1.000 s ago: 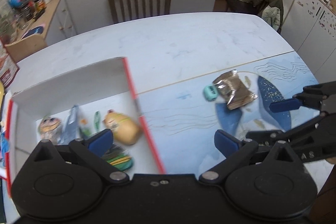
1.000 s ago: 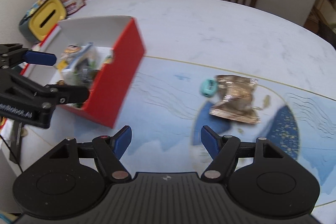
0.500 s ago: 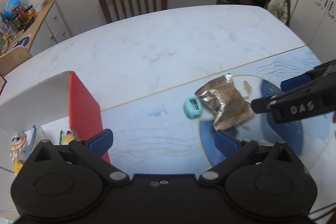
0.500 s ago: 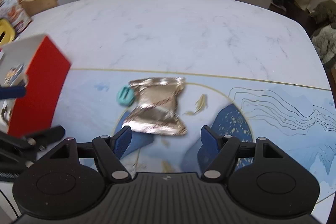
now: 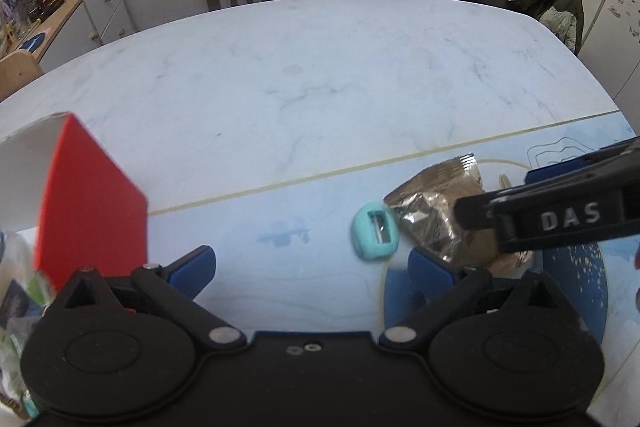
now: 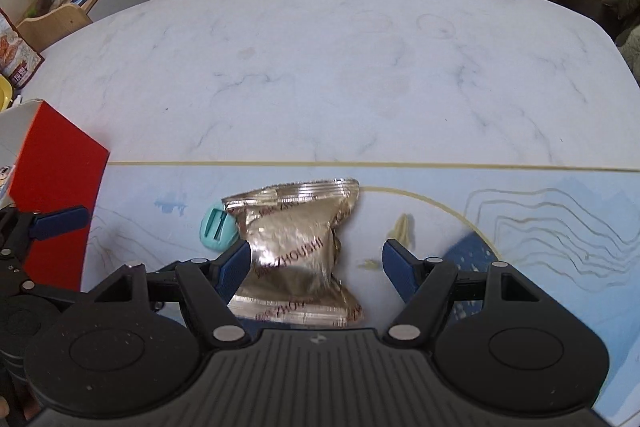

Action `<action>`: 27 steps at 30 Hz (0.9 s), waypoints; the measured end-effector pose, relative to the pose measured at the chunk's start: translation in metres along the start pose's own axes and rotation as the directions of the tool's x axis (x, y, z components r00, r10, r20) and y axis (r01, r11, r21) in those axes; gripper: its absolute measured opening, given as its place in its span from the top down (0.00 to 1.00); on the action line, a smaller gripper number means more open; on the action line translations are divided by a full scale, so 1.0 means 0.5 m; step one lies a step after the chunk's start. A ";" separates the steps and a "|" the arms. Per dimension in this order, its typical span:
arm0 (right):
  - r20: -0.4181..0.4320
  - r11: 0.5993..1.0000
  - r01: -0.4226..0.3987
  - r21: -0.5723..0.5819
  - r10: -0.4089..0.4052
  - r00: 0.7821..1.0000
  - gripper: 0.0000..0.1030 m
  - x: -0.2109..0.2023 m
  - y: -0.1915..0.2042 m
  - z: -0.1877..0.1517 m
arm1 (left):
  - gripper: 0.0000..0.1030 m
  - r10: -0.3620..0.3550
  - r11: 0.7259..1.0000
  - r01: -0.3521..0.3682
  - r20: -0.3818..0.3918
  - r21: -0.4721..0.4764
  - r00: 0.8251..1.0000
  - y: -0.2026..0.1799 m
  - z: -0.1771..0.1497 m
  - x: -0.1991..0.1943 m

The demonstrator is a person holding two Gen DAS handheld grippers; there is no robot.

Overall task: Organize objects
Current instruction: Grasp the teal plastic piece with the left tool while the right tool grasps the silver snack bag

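My right gripper (image 6: 316, 263) hangs steeply over the foil packet (image 6: 298, 251), jaws wide and empty; the packet lies between the blue pads, the left pad (image 6: 236, 263) just at its crumpled edge, no squeeze visible. My left gripper (image 5: 310, 267) is likewise wide and holds nothing, poised above bare mat with the teal sharpener (image 5: 374, 237) just beside its right pad.

Foil packet: lies on the blue placemat (image 6: 520, 227), touching the sharpener on its left side. Judged light, thin and crinkly; the film will dent and may slip between smooth pads. Its pinched waist, or a sealed end seam, looks the surest place to grip.

Teal sharpener: small, rigid plastic, likely light; its rounded body should be taken across the flat sides.

Red box (image 6: 56, 187): open-topped, white inside, standing at the left on the marble table (image 6: 340, 67), well apart from the packet. It already holds several small packaged items; which, I cannot tell.
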State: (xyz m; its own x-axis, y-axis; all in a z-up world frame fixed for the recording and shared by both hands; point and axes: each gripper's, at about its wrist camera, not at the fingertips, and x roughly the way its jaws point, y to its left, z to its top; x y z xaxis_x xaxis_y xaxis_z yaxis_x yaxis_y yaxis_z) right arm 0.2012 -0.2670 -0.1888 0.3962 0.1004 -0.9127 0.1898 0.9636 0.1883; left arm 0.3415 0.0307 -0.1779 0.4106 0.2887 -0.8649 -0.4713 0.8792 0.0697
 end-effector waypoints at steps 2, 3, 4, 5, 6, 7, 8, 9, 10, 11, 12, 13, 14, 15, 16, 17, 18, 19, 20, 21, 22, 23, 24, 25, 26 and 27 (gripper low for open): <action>-0.003 1.000 -0.003 0.003 0.003 1.000 0.30 0.012 0.001 0.006 | 0.01 -0.005 1.000 0.005 -0.003 0.000 1.000 -0.007 0.004 0.013; -0.007 1.000 -0.005 0.002 0.005 1.000 0.30 0.018 0.001 0.007 | 0.01 -0.007 1.000 0.007 -0.004 0.002 1.000 -0.009 0.006 0.019; -0.010 1.000 -0.003 -0.002 0.003 1.000 0.30 0.023 0.001 0.009 | 0.01 -0.005 1.000 0.005 -0.006 0.006 1.000 -0.012 0.008 0.024; -0.012 1.000 0.000 -0.005 0.000 1.000 0.30 0.028 0.001 0.010 | 0.01 -0.002 1.000 0.002 -0.008 0.010 1.000 -0.016 0.010 0.030; -0.013 1.000 -0.003 -0.005 0.003 1.000 0.30 0.032 0.001 0.013 | 0.01 -0.001 1.000 0.001 -0.010 0.015 1.000 -0.019 0.011 0.035; -0.014 1.000 -0.007 0.000 0.007 1.000 0.30 0.035 0.000 0.016 | 0.02 0.002 1.000 -0.002 -0.013 0.017 1.000 -0.021 0.012 0.040; -0.013 1.000 -0.012 0.006 0.012 1.000 0.30 0.037 0.000 0.018 | 0.02 0.003 1.000 -0.003 -0.016 0.017 1.000 -0.023 0.012 0.045; -0.013 1.000 -0.017 0.011 0.017 1.000 0.30 0.039 -0.001 0.020 | 0.02 0.002 1.000 -0.001 -0.019 0.017 1.000 -0.024 0.013 0.049; -0.014 1.000 -0.020 0.014 0.020 1.000 0.30 0.042 -0.002 0.023 | 0.03 0.002 1.000 -0.002 -0.021 0.016 1.000 -0.025 0.015 0.053; -0.015 1.000 -0.022 0.016 0.023 1.000 0.30 0.045 -0.002 0.025 | 0.03 0.002 1.000 -0.001 -0.023 0.014 1.000 -0.025 0.016 0.056; -0.015 0.999 -0.027 0.018 0.028 1.000 0.30 0.047 -0.002 0.026 | 0.04 0.001 1.000 0.000 -0.024 0.013 1.000 -0.026 0.017 0.059; -0.017 0.999 -0.035 0.019 0.035 0.999 0.30 0.048 -0.002 0.027 | 0.04 0.000 1.000 0.000 -0.025 0.014 1.000 -0.027 0.017 0.062; -0.019 0.999 -0.044 0.022 0.044 0.999 0.30 0.049 -0.002 0.029 | 0.05 0.000 1.000 0.000 -0.026 0.017 1.000 -0.028 0.017 0.064; -0.021 0.998 -0.051 0.025 0.052 0.998 0.30 0.049 -0.001 0.029 | 0.05 0.001 1.000 -0.001 -0.028 0.018 1.000 -0.029 0.016 0.067; -0.021 0.998 -0.058 0.027 0.059 0.998 0.30 0.049 -0.001 0.031 | 0.05 0.003 1.000 -0.003 -0.028 0.015 1.000 -0.029 0.016 0.068; -0.021 0.998 -0.062 0.025 0.063 0.998 0.30 0.049 0.001 0.032 | 0.06 0.004 1.000 -0.004 -0.029 0.012 1.000 -0.029 0.015 0.070; -0.023 0.998 -0.063 0.019 0.063 0.998 0.30 0.049 0.004 0.033 | 0.06 0.003 1.000 -0.002 -0.029 0.009 1.000 -0.028 0.015 0.070; -0.028 0.998 -0.061 0.015 0.062 0.998 0.30 0.052 0.006 0.032 | 0.06 0.001 1.000 -0.001 -0.029 0.009 1.000 -0.028 0.014 0.070; -0.035 0.998 -0.059 0.012 0.060 0.998 0.30 0.056 0.008 0.032 | 0.08 0.001 1.000 -0.001 -0.029 0.010 1.000 -0.027 0.013 0.070; -0.040 0.998 -0.058 0.008 0.058 0.997 0.30 0.060 0.011 0.031 | 0.09 0.001 1.000 -0.001 -0.032 0.013 0.999 -0.028 0.013 0.072; -0.043 0.999 -0.054 0.004 0.054 0.998 0.30 0.064 0.013 0.030 | 0.11 -0.001 1.000 0.001 -0.036 0.017 0.999 -0.028 0.012 0.074; -0.044 0.999 -0.049 0.004 0.049 0.998 0.30 0.067 0.014 0.030 | 0.14 0.000 1.000 0.000 -0.039 0.019 0.999 -0.028 0.010 0.077; -0.048 0.999 -0.045 0.006 0.045 0.998 0.30 0.071 0.015 0.029 | 0.14 0.001 1.000 0.000 -0.039 0.020 0.999 -0.028 0.010 0.079; -0.052 0.999 -0.045 0.007 0.045 0.998 0.30 0.075 0.015 0.029 | 0.16 -0.004 1.000 0.005 -0.041 0.018 0.999 -0.027 0.008 0.080; -0.052 0.999 -0.044 0.009 0.045 0.998 0.30 0.077 0.016 0.029 | 0.18 -0.008 1.000 0.008 -0.042 0.016 0.999 -0.027 0.008 0.082; -0.051 0.999 -0.041 0.009 0.041 0.998 0.30 0.078 0.017 0.029 | 0.18 -0.011 1.000 0.012 -0.042 0.014 0.999 -0.026 0.007 0.084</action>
State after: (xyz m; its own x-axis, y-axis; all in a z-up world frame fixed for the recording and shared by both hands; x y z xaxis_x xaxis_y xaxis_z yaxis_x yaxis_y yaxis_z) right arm 0.2311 -0.2586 -0.2179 0.3575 0.1525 -0.9214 0.1811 0.9566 0.2285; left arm 0.3675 0.0326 -0.2134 0.3827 0.2623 -0.8859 -0.4552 0.8879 0.0663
